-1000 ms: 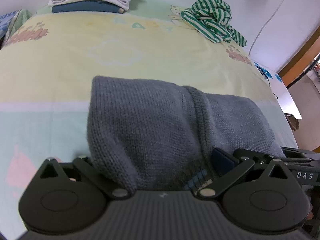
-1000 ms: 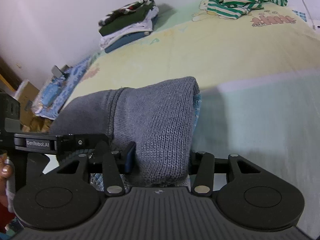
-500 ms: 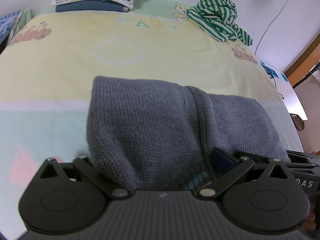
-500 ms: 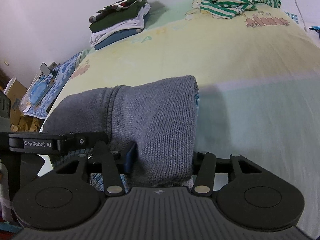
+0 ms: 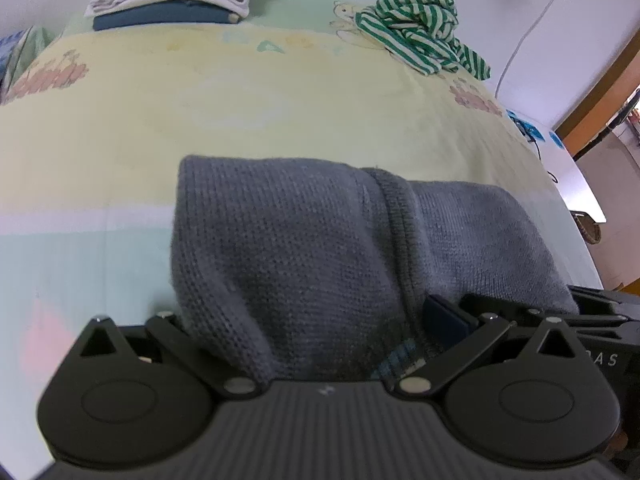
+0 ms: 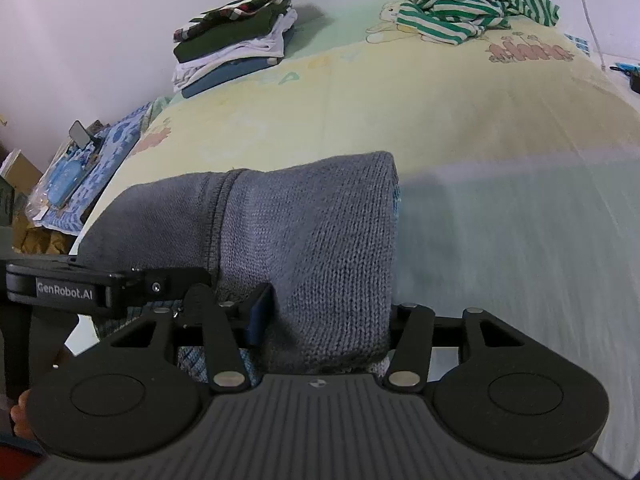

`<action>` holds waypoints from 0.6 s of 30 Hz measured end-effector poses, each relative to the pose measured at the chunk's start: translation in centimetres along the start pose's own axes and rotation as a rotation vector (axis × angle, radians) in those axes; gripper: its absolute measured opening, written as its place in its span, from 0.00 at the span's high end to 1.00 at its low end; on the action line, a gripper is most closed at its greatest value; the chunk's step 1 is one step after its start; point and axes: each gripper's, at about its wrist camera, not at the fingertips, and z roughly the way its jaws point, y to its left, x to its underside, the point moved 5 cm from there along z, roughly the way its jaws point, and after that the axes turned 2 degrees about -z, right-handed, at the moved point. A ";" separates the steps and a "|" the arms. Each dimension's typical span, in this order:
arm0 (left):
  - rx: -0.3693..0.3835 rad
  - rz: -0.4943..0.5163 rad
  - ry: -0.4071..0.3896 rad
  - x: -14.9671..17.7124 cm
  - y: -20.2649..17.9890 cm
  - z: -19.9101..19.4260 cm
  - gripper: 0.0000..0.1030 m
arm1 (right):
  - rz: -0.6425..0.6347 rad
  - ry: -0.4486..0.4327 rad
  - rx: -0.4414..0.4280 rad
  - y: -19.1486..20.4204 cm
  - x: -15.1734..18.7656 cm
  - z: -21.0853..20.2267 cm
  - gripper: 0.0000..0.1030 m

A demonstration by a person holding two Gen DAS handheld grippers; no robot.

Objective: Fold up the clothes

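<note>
Sweater of grey knit wool (image 5: 320, 248), folded, lies on my pastel printed bed sheet (image 5: 200, 92). My left tongs (image 5: 320, 344) clamp its near edge; my right tongs (image 6: 324, 332) are opening around it. Striped green-white garment (image 5: 416, 36) sits at one o'clock.

- Soft, dim, even indoor light; no glare.
- Faint shadow on the bedsheet (image 6: 500, 216) at 3 o'clock of the sweater (image 6: 304, 248).
- Fisheye bending and dark corners.
- Right view's 3 o'clock edge smears.
</note>
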 end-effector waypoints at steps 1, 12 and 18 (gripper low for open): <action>-0.001 0.000 0.001 0.0 0.0 0.0 0.01 | 0.001 0.001 0.002 0.0 0.0 0.0 0.48; -0.009 0.001 -0.007 0.0 0.0 0.1 0.01 | 0.007 0.011 -0.003 0.0 -0.2 0.1 0.49; -0.001 -0.003 -0.010 0.1 0.2 -0.1 0.01 | 0.009 0.004 -0.012 -0.1 -0.1 0.0 0.49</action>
